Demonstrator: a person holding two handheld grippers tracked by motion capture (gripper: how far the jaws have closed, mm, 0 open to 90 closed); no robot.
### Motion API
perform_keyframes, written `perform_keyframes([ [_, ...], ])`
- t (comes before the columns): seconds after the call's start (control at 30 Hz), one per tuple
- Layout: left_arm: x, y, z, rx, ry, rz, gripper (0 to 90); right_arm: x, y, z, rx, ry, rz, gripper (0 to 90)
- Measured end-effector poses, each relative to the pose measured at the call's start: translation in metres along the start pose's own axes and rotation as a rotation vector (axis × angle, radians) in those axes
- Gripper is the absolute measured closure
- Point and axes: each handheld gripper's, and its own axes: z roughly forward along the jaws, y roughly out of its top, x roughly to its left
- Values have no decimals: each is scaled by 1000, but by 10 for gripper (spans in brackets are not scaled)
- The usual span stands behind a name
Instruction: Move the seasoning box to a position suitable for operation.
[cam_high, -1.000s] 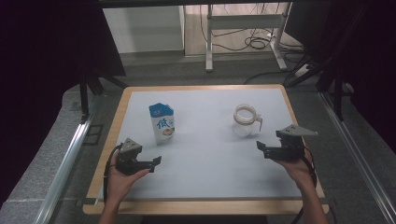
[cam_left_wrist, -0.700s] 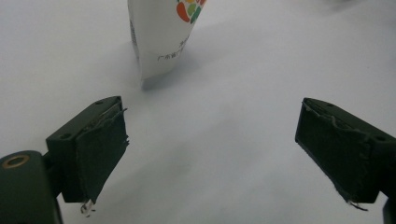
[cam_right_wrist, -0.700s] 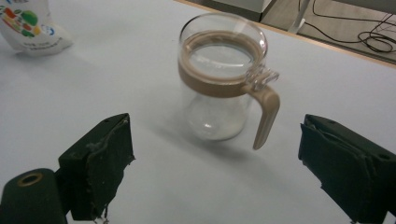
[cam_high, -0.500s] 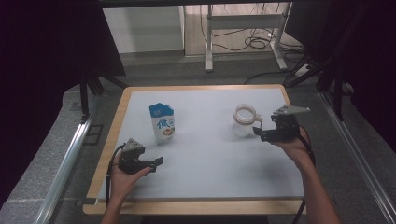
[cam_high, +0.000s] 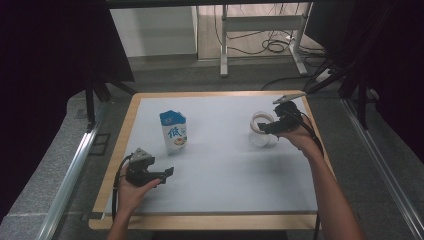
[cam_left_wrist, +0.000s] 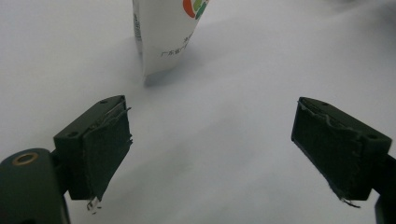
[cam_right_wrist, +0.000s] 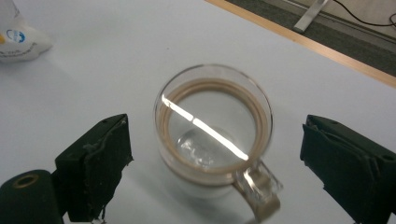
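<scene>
A clear glass mug (cam_high: 261, 129) with a tan rim stands on the right half of the white table top (cam_high: 220, 165). In the right gripper view the glass mug (cam_right_wrist: 214, 130) lies between and just beyond the two spread jaws, its handle pointing back toward the camera. My right gripper (cam_high: 272, 127) is open and sits against the mug's right side. A blue and white milk carton (cam_high: 173, 131) stands upright at left centre. My left gripper (cam_high: 167, 173) is open, low near the front left, with the milk carton (cam_left_wrist: 163, 35) ahead of its jaws and apart from them.
The table has a wooden border (cam_high: 205, 222). Black curtains and stand legs (cam_high: 97, 92) flank the left side, a metal desk frame (cam_high: 260, 37) and cables lie on the floor beyond the far edge.
My right gripper has moved forward and leftward from the table's right side up to the glass mug. The left gripper has barely shifted.
</scene>
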Motion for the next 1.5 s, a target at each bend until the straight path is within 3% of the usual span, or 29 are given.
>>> perform_keyframes([
  [0.17, 1, 0, 0, -2, 2, 1, 119, 0, 9, 14, 26, -3, -7, 90],
  [0.37, 2, -1, 0, -2, 1, -3, 118, -3, 14, 34, 79, 34, 2, 86],
  [0.57, 1, -2, 1, 1, 1, 2, 115, -6, 6, 51, 143, 44, 12, 85],
  [0.83, 0, -3, 3, 5, 2, 5, 113, -8, -3, 63, 184, 58, 18, 92],
  [1.27, 0, -4, 4, 9, 0, 8, 112, -6, -3, 64, 191, 40, -17, 113],
  [1.5, 2, -4, 4, 8, 2, 4, 112, -3, 2, 56, 157, 45, -19, 114],
])
